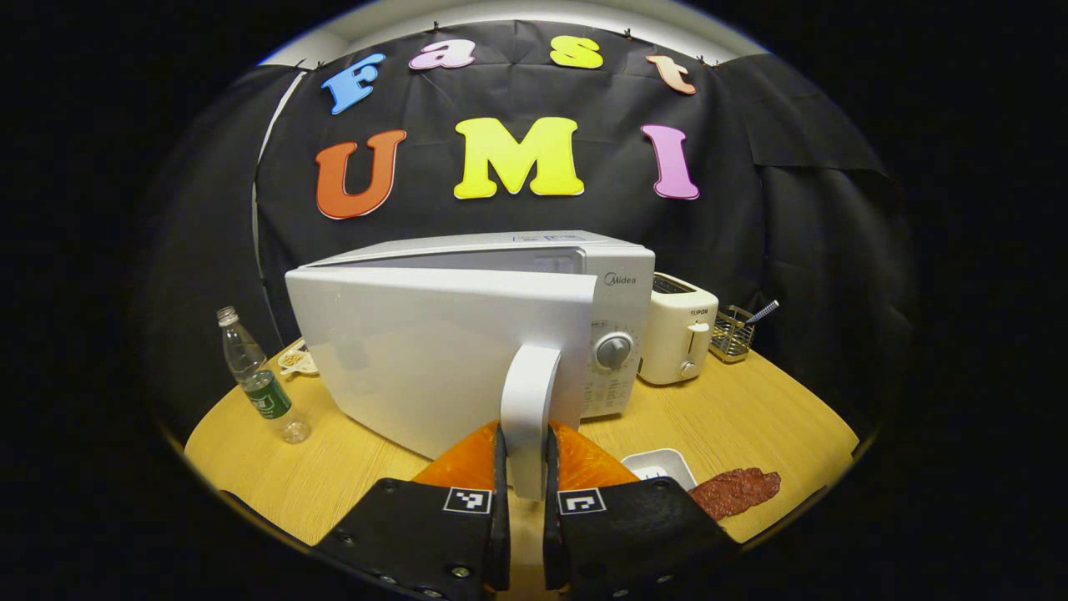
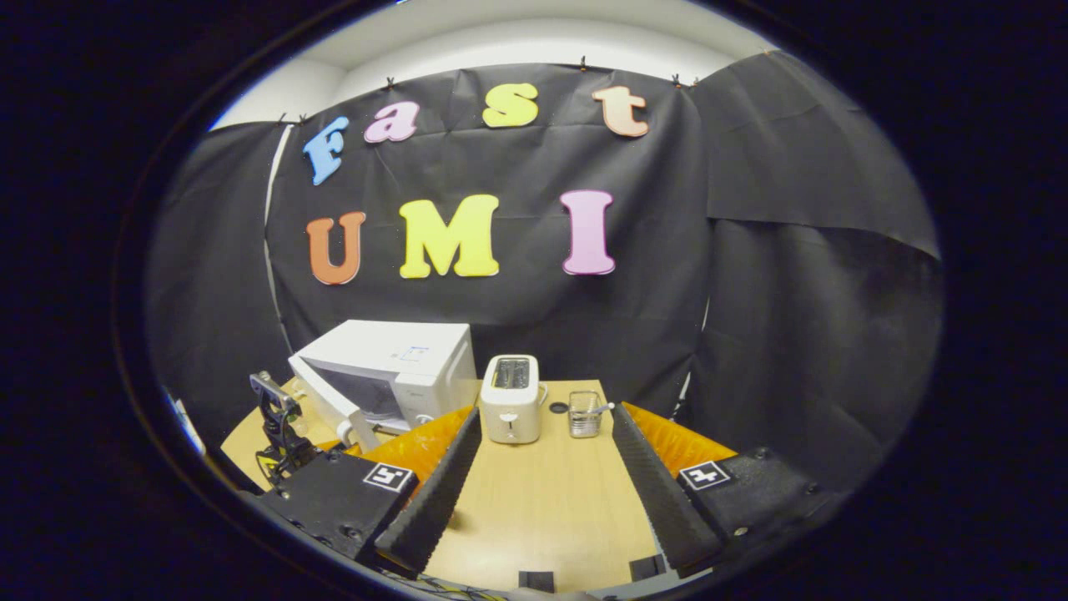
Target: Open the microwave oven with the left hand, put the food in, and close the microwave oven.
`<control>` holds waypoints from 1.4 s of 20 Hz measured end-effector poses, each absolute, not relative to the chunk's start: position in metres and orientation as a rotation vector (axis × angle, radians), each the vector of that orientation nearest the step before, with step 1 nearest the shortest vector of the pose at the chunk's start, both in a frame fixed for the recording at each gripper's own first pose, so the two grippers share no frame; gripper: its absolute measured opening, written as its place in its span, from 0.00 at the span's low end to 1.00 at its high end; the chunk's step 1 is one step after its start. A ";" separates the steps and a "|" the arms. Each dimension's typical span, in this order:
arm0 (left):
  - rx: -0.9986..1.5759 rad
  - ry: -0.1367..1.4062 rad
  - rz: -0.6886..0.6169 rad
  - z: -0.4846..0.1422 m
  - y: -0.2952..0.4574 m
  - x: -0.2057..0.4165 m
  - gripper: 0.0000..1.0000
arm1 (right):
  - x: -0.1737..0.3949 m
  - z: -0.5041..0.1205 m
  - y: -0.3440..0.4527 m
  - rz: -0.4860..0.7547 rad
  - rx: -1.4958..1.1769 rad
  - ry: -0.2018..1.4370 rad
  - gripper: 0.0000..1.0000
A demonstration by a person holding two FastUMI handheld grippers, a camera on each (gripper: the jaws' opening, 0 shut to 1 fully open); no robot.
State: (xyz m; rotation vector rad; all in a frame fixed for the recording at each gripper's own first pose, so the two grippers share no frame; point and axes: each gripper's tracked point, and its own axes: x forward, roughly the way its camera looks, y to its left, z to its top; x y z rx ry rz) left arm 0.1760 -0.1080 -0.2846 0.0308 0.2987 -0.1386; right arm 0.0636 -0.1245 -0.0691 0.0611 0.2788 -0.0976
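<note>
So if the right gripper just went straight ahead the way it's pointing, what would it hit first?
Probably the toaster, or the wire rack beside it; the right gripper is open over bare table, and depth is hard to judge.

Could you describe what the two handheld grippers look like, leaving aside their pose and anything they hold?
Each gripper, the left gripper and the right gripper, has a black body with screws and a small square black-and-white marker on each side. Orange ribbed parts sit behind the fingers. The right gripper's fingers are long, with ridged inner faces.
</note>
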 end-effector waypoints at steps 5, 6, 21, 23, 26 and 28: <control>0.074 0.244 -0.032 -0.272 -0.048 0.153 0.67 | 0.064 -0.077 -0.092 -0.049 0.065 0.290 1.00; 0.067 0.250 -0.027 -0.273 -0.044 0.144 0.96 | 0.063 -0.078 -0.084 -0.038 0.067 0.291 1.00; 0.161 0.241 0.024 -0.261 0.040 0.072 0.96 | 0.041 -0.128 -0.028 0.012 0.081 0.364 1.00; 0.171 0.250 0.049 -0.261 0.062 0.058 0.96 | 0.039 -0.139 -0.017 0.023 0.090 0.379 0.92; 0.188 0.261 0.091 -0.262 0.099 0.045 0.96 | 0.036 -0.156 -0.003 0.029 0.091 0.390 1.00; 0.189 0.271 0.126 -0.263 0.125 0.036 0.97 | 0.035 -0.169 0.004 0.035 0.097 0.397 0.91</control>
